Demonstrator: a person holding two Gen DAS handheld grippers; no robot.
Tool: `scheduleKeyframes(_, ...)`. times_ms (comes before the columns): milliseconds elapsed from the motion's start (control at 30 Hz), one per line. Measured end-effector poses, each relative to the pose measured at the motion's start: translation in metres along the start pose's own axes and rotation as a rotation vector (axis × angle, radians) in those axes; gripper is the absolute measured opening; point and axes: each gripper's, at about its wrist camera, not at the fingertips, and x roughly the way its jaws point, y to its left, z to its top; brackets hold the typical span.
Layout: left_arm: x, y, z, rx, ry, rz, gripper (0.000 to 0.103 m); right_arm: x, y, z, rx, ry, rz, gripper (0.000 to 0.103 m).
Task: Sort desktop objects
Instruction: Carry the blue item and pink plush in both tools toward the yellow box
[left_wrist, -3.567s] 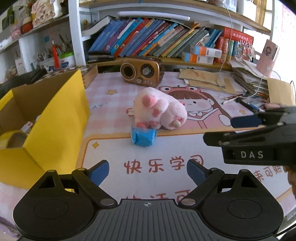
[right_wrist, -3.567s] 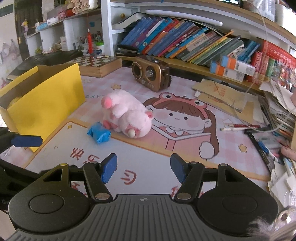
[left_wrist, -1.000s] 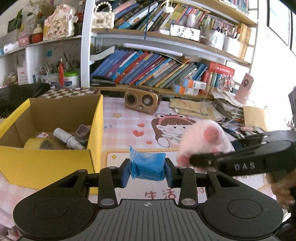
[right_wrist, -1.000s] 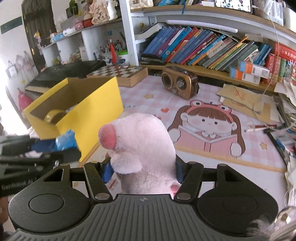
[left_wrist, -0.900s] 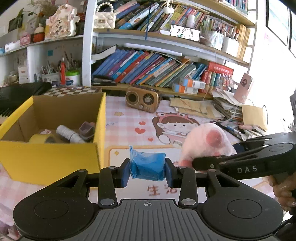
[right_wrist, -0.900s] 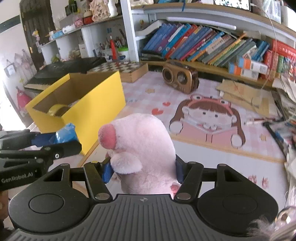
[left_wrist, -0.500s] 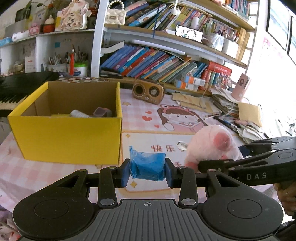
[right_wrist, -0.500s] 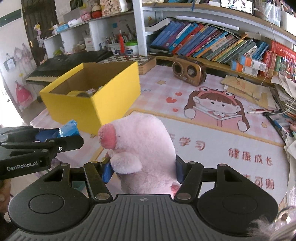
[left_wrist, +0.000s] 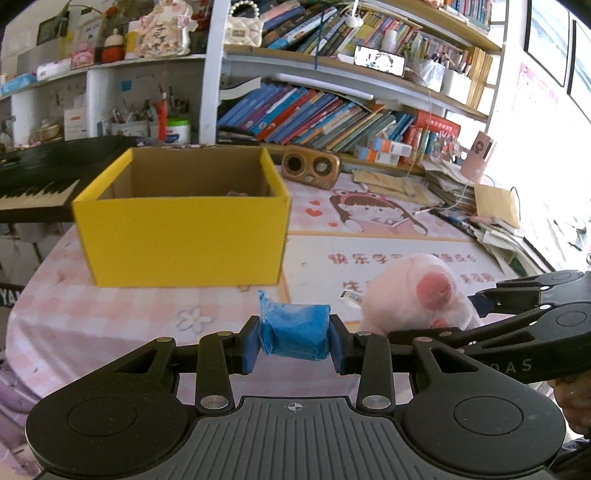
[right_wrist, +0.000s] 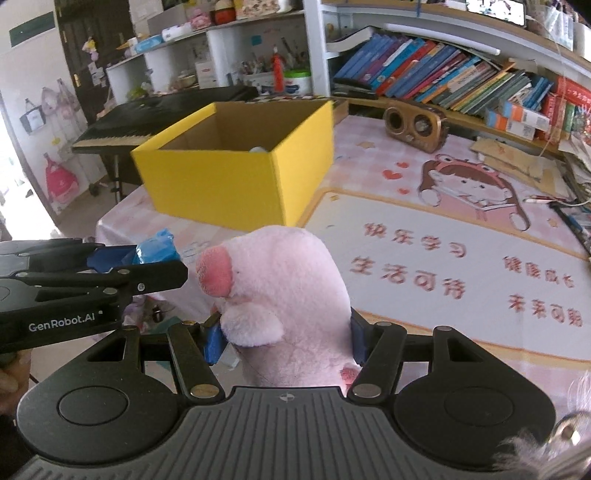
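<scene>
While both grippers hang above the near edge of the desk, each is clamped on something. At lower centre of the left wrist view, the left gripper squeezes a blue crinkled packet between its blue pads; the packet is boxy and wrinkled like foil or plastic wrap, its long axis running side to side across the jaws, with a twisted corner sticking up at its left. At centre of the right wrist view, the right gripper is closed on a pink plush toy, soft and fuzzy, standing upright with its long axis vertical, a darker pink round patch facing the left of the frame and a stubby paw below it. Beyond, in the upper middle of both views, sits a yellow cardboard box, rectangular, open-topped, brown inside, with small items barely visible within. It rests on a pink checked mat printed with a cartoon girl
</scene>
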Motion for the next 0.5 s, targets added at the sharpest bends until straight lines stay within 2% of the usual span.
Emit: scheduleKeyframes(500,-0.044,0.049,-0.024,-0.087,-0.025,0.128,0.036,0.02,0.066,0.004,-0.099,0.027,0.129,0.06)
